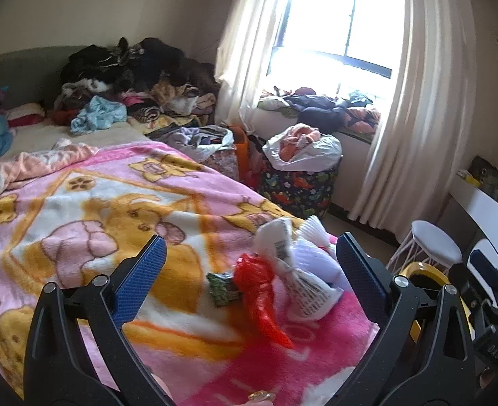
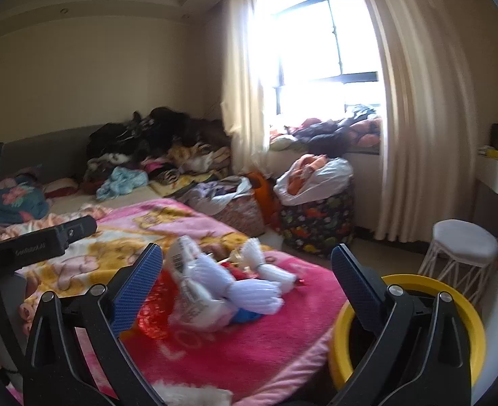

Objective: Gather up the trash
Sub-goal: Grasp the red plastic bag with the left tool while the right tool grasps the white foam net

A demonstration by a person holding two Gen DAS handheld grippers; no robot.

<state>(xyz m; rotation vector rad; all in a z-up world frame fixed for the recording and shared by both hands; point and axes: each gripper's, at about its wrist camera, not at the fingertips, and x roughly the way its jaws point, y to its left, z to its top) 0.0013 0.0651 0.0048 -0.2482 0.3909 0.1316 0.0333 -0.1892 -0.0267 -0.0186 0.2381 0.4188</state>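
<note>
The trash lies in a small heap on the near right part of the pink blanket [image 1: 120,209]: a red wrapper [image 1: 262,291], a white printed packet [image 1: 299,280] with a barcode and blurred small print that cannot be read, a green wrapper [image 1: 223,287] just left of the red one, and pale crumpled plastic [image 2: 252,291]. The left gripper [image 1: 250,270] hangs over the heap with its blue pads spread wide, holding nothing. The right gripper [image 2: 247,277] is also spread and empty, with a yellow bin [image 2: 407,331] beside the bed just under its right finger. Far off, a clothes pile [image 1: 140,77] covers the head of the bed; a dinosaur-print hamper [image 1: 299,186] stands near the curtain [image 1: 414,101], and a white stool [image 1: 434,247] stands to the right. The left tool's body shows small white lettering, too blurred to read.
</note>
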